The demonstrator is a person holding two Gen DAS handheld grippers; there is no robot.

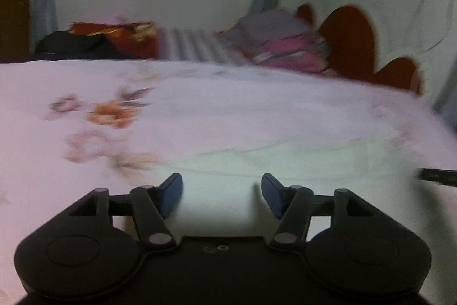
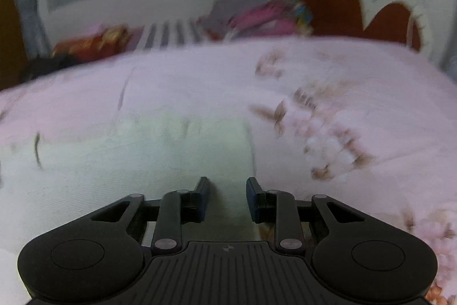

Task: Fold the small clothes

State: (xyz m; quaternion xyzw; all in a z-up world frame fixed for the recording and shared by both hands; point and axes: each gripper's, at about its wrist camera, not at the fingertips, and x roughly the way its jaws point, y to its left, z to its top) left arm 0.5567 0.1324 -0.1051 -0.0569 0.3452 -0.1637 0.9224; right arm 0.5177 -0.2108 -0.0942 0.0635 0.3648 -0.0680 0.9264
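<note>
On the pink flowered bedspread (image 1: 228, 110), a pale garment (image 2: 160, 150) lies flat, long axis nine to three, at twelve o'clock from both the half-open, empty left claw (image 1: 222, 195) and the narrower, empty right claw (image 2: 227, 197), which seems nearer.

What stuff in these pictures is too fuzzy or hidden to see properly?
- Pale garment: both views blurred, edges fade into the sheet; near part hidden behind the right gripper.
- Clothes pile: blurred, pieces can't be told apart.
- Dark tip: cut off by the left view's right edge.
- Left gripper: open, nothing between.
</note>
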